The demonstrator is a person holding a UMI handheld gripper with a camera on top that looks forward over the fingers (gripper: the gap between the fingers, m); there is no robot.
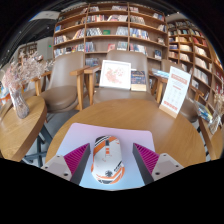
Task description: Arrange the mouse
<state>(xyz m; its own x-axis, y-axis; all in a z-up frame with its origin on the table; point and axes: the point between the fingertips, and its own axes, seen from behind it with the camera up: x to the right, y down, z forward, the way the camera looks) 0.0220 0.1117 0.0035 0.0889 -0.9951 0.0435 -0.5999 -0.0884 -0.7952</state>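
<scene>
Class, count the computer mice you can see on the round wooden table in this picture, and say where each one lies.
1. A white and orange computer mouse lies on the round wooden table, between the open gripper fingers. None elsewhere visible.

I have only one view, from the camera on the gripper [108,163]. It sits low and close over the round wooden table [70,135], near its closer edge, and looks forward along the two fingers [74,158]. Beyond the table's far edge it faces chairs [68,80], a standing sign [175,90] and bookshelves [110,30] further away.
</scene>
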